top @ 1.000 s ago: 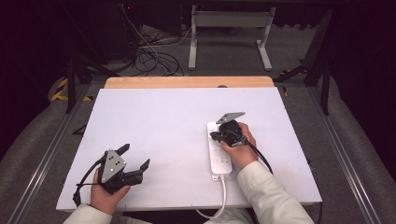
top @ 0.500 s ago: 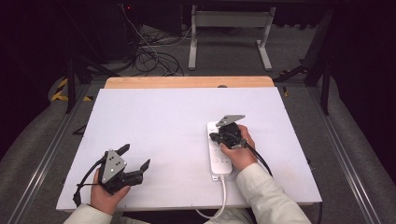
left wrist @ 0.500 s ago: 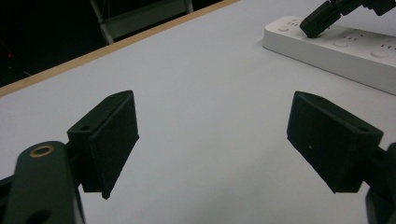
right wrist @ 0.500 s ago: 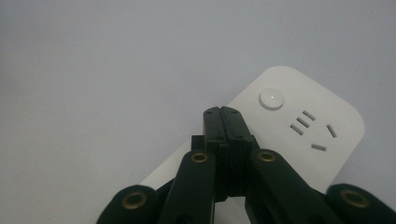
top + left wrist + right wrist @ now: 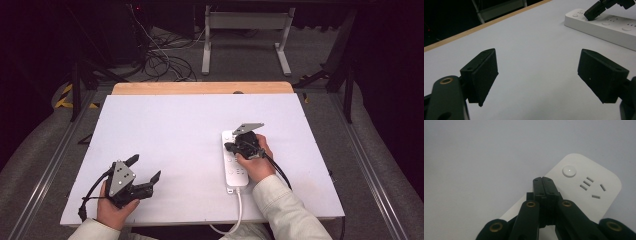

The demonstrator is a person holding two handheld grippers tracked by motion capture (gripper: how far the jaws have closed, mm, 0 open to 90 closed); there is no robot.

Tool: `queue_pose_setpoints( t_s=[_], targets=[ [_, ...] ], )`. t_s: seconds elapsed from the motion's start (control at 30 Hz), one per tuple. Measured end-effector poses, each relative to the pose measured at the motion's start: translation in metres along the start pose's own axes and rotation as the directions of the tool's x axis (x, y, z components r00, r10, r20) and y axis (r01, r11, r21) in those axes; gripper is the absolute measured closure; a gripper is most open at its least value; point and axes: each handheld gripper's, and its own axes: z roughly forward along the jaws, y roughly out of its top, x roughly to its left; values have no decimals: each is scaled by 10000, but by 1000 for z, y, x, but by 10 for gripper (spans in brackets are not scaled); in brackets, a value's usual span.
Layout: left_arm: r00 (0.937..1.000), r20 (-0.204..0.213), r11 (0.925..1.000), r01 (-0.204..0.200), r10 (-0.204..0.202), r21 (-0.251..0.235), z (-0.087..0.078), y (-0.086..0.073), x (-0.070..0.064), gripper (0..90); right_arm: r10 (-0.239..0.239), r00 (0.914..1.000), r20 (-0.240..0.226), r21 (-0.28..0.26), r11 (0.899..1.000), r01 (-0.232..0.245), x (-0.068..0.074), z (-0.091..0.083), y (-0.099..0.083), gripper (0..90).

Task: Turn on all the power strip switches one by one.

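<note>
Your right gripper [image 5: 543,179], jaws closed and empty, presses the stiff, light power strip [image 5: 235,165]; steady its far end; your left gripper [image 5: 145,174] gapes idle.

No readable text, no brand, no number, white power strip [image 5: 584,187] carries only socket slots and round buttons

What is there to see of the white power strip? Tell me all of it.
The power strip is a white, glossy, plastic-looking bar with rounded corners, lying flat on the table's right half. Its face carries slotted sockets and round buttons. A white cord leaves its near end over the table edge. The right tool, jaws shut, points down at its face.
</note>
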Motion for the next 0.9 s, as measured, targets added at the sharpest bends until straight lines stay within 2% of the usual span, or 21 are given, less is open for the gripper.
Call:
queue_pose_setpoints(
  t_s=[0.33, 0.4, 0.53, 0.67, 0.9],
  targets=[
    [10000, -15, 10000, -5, 5, 17, 0, 0, 0, 169, -182, 9998, 84, 111, 9998, 181, 1, 0, 1, 900],
    [10000, -14, 10000, -7, 7, -5, 0, 0, 0, 169, -123, 9999, -31, 164, 9998, 123, 0, -3, 3, 900],
    [9999, 13, 9999, 126, -126, -8, 1, 0, 1, 169, -136, 9995, -302, -319, 9994, 126, 4, -14, 5, 900],
    [10000, -8, 10000, 40, -40, -14, 0, 0, 0, 169, -581, 9980, -237, 40, 9983, 582, 14, -17, 3, 900],
    [10000, -6, 10000, 85, -85, -9, 0, 0, 0, 169, -542, 9978, -389, 243, 9982, 552, 19, -27, -11, 900]
  ],
)
